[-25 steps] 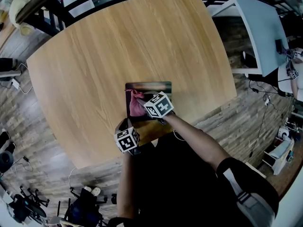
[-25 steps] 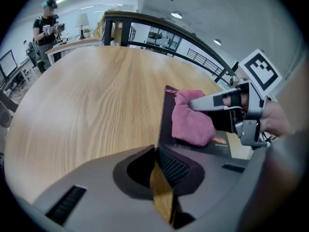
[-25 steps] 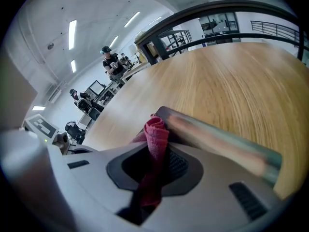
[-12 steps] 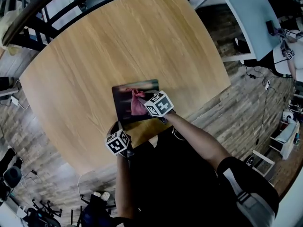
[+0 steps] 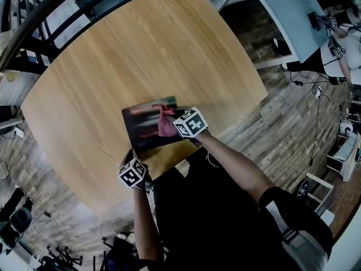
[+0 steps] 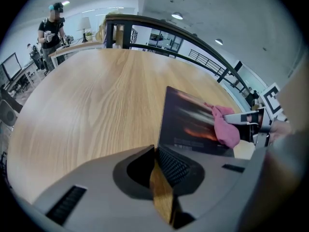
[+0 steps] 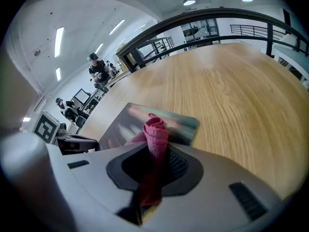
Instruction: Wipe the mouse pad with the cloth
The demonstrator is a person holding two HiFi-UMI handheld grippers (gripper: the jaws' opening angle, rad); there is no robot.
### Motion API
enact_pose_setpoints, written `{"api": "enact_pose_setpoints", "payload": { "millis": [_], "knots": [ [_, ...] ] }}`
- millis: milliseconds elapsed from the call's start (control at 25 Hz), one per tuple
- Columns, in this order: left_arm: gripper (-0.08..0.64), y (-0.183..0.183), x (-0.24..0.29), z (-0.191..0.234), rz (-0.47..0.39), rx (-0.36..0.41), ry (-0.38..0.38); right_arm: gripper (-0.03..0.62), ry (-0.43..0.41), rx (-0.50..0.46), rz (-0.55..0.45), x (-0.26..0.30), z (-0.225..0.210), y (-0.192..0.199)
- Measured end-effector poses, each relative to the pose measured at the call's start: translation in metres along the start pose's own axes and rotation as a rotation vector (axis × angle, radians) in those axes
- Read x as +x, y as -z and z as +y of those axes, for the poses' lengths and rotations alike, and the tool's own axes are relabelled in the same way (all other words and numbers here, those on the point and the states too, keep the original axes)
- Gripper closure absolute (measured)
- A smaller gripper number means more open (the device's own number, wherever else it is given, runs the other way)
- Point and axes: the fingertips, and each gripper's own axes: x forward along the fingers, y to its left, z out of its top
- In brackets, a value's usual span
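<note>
A dark mouse pad (image 5: 141,133) with a streaked print lies near the front edge of the round wooden table (image 5: 135,55). My right gripper (image 5: 172,127) is shut on a pink cloth (image 5: 164,124), which rests on the right part of the pad. In the right gripper view the cloth (image 7: 155,132) stands bunched between the jaws of the right gripper (image 7: 154,145), over the pad (image 7: 120,127). My left gripper (image 6: 157,150) is shut, its tips at the near left corner of the pad (image 6: 193,120). From there the cloth (image 6: 224,128) shows at the pad's right.
The table's front edge (image 5: 169,171) runs just under both grippers. A black railing (image 5: 51,4) curves behind the table. A pale desk (image 5: 287,16) stands at the upper right. People (image 6: 50,25) stand at a far desk. Cables and gear lie on the floor (image 5: 22,219).
The right gripper has dragged the cloth from the left part of the pad to its right part. The left gripper stays at the pad's near left corner. The head camera has shifted.
</note>
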Motion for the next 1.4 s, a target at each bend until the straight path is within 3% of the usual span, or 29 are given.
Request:
{"api": "enact_pose_setpoints", "payload": {
  "millis": [1040, 1400],
  "knots": [
    [0.518, 0.001, 0.005, 0.001, 0.027, 0.026, -0.012, 0.525, 0.089, 0.056, 0.009, -0.031, -0.055, 0.020],
    [0.517, -0.004, 0.005, -0.002, 0.028, 0.097, 0.073, 0.525, 0.178, 0.084, -0.003, -0.034, -0.059, 0.024]
  ]
}}
